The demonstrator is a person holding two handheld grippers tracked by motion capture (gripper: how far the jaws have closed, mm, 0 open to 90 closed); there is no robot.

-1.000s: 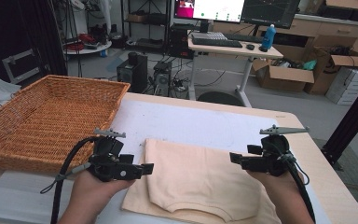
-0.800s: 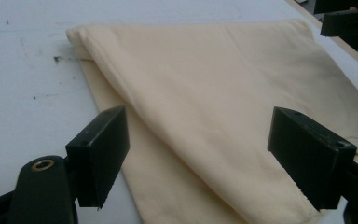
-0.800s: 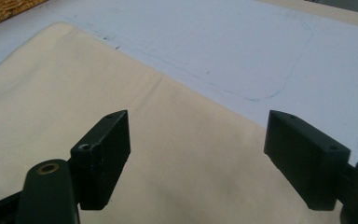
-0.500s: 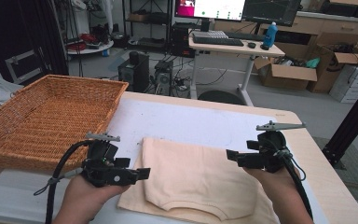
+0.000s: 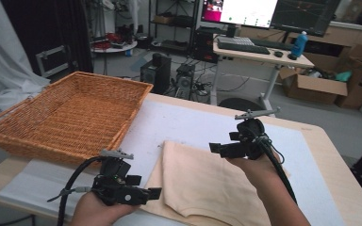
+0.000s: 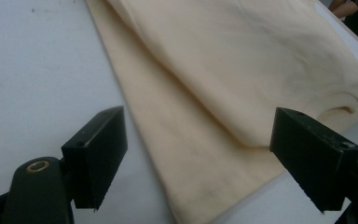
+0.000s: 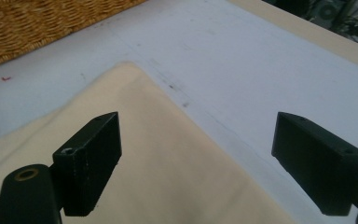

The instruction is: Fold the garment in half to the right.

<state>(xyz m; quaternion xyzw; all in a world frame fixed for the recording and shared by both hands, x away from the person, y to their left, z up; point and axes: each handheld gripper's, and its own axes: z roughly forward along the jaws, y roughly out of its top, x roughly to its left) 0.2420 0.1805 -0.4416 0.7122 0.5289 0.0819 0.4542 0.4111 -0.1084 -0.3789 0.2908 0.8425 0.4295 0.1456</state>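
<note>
The left black two-jaw gripper (image 5: pixel 143 194) is holding its jaws wide apart with nothing between them, hanging just over the near left edge of the folded cream cotton shirt (image 5: pixel 202 181). The right black two-jaw gripper (image 5: pixel 215 147) has just been opening its jaws; they are standing wide apart and empty above the shirt's far corner. The shirt is lying flat on the white sheet (image 5: pixel 188 125) covering the wooden table (image 5: pixel 332 155). A big woven wicker basket (image 5: pixel 66 115) is sitting to the left. Behind are a desk with monitors (image 5: pixel 245 47) and cardboard boxes (image 5: pixel 318 84).
</note>
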